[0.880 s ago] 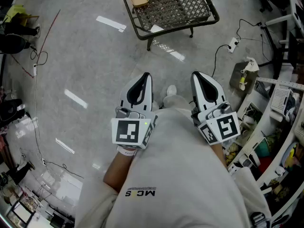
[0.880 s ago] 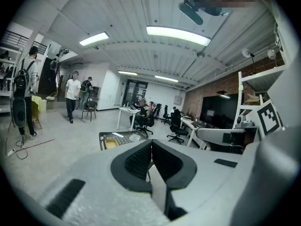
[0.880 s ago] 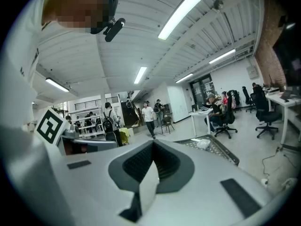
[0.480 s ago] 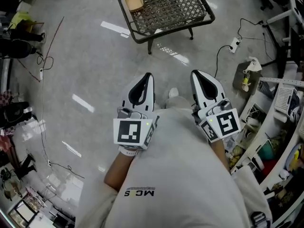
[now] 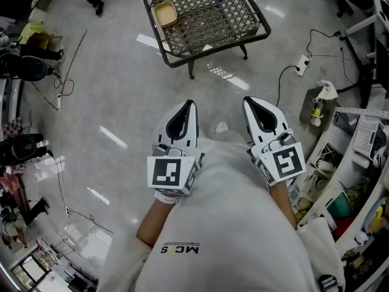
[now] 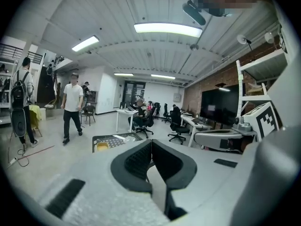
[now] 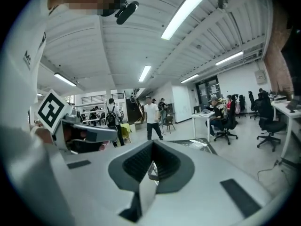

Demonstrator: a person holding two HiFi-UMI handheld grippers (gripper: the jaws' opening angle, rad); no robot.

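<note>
**A:** Head view: left gripper (image 5: 187, 107) and right gripper (image 5: 251, 105) side by side at chest, mid-frame. Nothing carried. Mesh table (image 5: 213, 47) at top of frame, well apart from both; yellow bowl (image 5: 165, 14) on its left end.

**B:** Left gripper view?

**A:** Jaws pressed together, empty. Table low, left of centre.

**B:** Right gripper view?

**A:** Pads meeting too, nothing pinched. My read: approach stage. Any pick-up calls for closing the gap, then parting the jaws.

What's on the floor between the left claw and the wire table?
Nothing: the head view shows only bare grey floor with shiny light streaks between the left claw and the wire table.
</note>
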